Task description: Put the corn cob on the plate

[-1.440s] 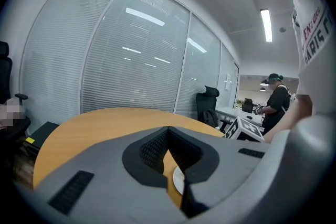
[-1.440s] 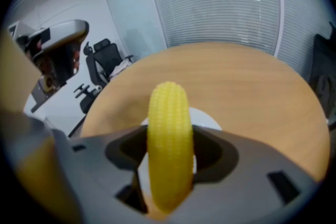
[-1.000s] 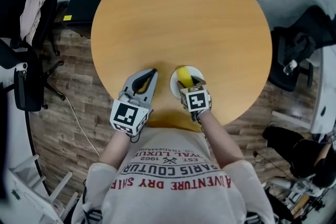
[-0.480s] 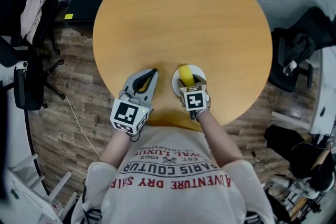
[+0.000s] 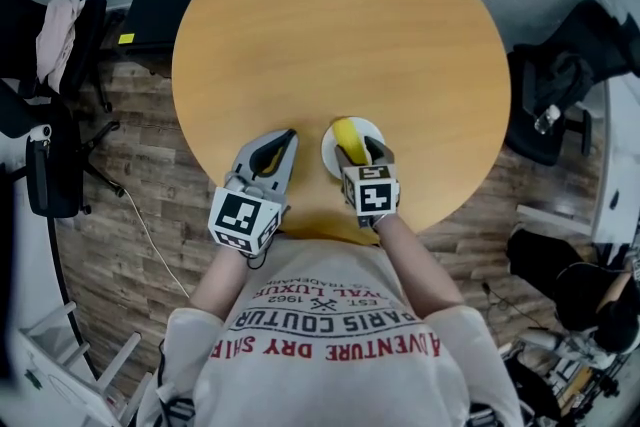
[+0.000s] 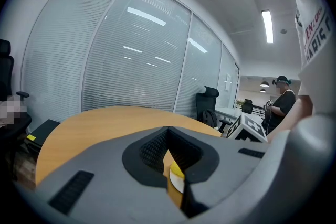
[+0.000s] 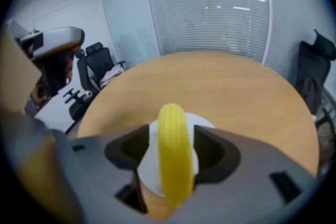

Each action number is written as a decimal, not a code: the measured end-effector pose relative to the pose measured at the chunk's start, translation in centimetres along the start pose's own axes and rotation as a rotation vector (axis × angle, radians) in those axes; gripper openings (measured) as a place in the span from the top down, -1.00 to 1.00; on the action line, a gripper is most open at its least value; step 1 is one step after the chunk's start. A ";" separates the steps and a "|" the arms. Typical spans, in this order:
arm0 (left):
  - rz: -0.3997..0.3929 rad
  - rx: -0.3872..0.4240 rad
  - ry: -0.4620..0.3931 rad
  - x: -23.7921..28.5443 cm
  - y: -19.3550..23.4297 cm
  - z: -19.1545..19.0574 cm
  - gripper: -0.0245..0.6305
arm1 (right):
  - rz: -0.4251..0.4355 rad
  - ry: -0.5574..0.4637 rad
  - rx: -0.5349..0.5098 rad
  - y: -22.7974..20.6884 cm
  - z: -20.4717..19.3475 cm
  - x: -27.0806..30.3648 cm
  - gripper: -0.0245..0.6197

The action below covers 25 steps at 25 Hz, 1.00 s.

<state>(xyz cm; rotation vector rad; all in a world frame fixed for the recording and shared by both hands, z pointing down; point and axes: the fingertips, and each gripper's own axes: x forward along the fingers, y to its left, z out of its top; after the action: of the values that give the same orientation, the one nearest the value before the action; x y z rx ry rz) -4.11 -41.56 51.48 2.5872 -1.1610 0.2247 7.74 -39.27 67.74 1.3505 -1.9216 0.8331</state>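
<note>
Corn cob over the plate, gripped from the right
Right gripper [image 5: 362, 155] is clamped on the yellow corn cob [image 7: 173, 155], lengthwise over the white plate [image 5: 328, 151] near the round surface's [image 5: 340, 25] edge; left gripper [image 5: 283, 141] sits beside it, jaws together, empty.

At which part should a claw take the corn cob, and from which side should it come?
Grip the corn cob across its narrow width, near the end closest to the person, coming in along its length. It is long and rounded, so the two long flanks probably give the firmest hold. The right claw holds it this way, over the plate.
</note>
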 end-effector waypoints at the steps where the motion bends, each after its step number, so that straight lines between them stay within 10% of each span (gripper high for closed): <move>1: -0.003 0.002 -0.001 0.1 -0.3 0.2 0.83 | 0.000 -0.031 0.007 0.0 0.6 -0.8 0.08; 9: 0.002 0.023 -0.015 -0.5 -3.2 1.3 0.83 | -0.053 -0.239 -0.011 -1.0 4.3 -7.7 0.79; 25: 0.055 0.096 -0.114 -1.7 -7.1 6.3 0.83 | -0.033 -0.678 -0.178 -1.8 12.3 -20.8 0.84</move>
<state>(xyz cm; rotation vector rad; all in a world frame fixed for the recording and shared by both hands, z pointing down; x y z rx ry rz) 0.20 -37.96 43.62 2.6850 -1.2925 0.1496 13.27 -38.06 44.19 1.6830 -2.3899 0.1712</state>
